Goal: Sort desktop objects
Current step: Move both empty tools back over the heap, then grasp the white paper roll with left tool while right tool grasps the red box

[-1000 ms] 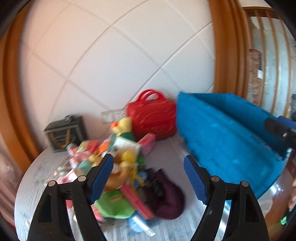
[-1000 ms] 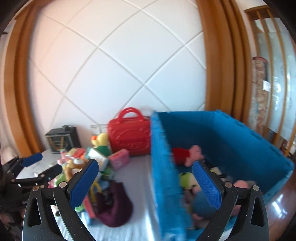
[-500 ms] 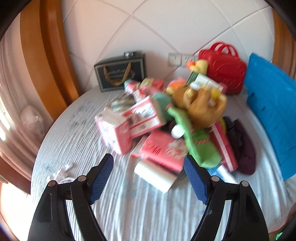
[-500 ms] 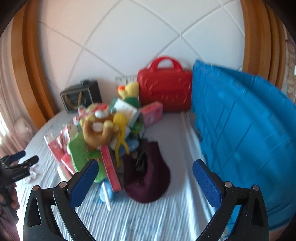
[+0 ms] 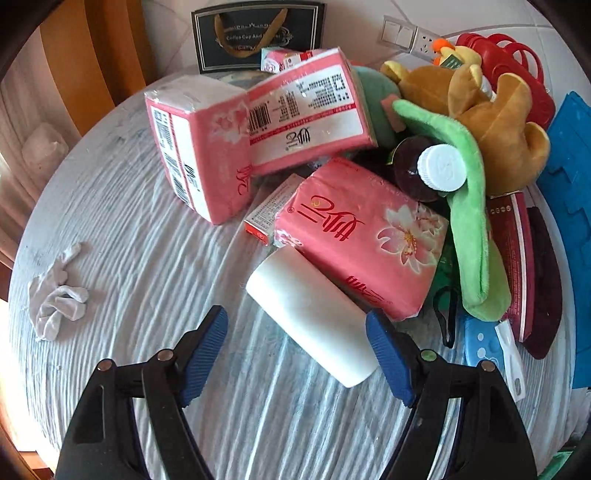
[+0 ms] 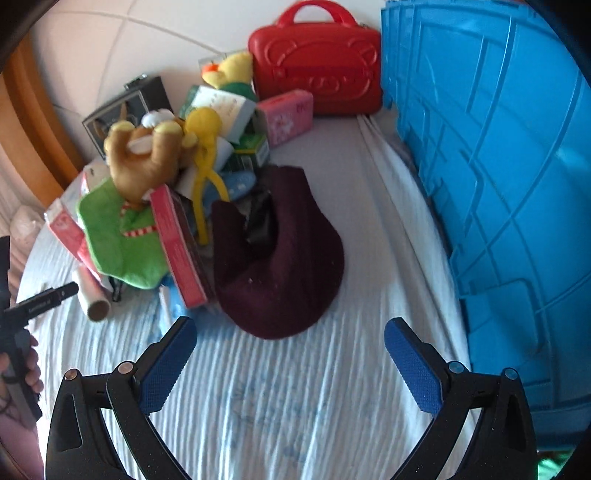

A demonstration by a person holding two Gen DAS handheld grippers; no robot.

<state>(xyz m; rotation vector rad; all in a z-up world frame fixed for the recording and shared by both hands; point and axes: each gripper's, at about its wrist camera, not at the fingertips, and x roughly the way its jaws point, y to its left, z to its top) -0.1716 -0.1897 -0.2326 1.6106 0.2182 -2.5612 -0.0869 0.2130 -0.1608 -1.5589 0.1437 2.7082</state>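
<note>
A pile of objects lies on the round clothed table (image 5: 147, 280). It holds pink tissue packs (image 5: 358, 236), a white roll (image 5: 310, 317), a brown plush bear (image 5: 491, 122), a green plush (image 5: 469, 221) and a dark bottle with a white cap (image 5: 439, 166). My left gripper (image 5: 295, 321) hangs low over the table with its jaws closing. The near end of the white roll lies between them, and the pads are not touching it. My right gripper (image 6: 290, 328) is open and holds nothing, just in front of a maroon hat (image 6: 288, 258). The left gripper's finger (image 6: 55, 295) shows at the left edge of the right wrist view.
A big blue crate (image 6: 498, 184) stands along the right. A red case (image 6: 317, 70) and a dark gift bag (image 5: 255, 33) stand against the wall. A crumpled white tissue (image 5: 55, 295) lies left on the cloth. A person's hand (image 6: 26, 373) shows at far left.
Both grippers have dropped and tipped downward towards the table. The left one has swung from the crate over to the pile's left side, and the white roll now lies between its jaws.
</note>
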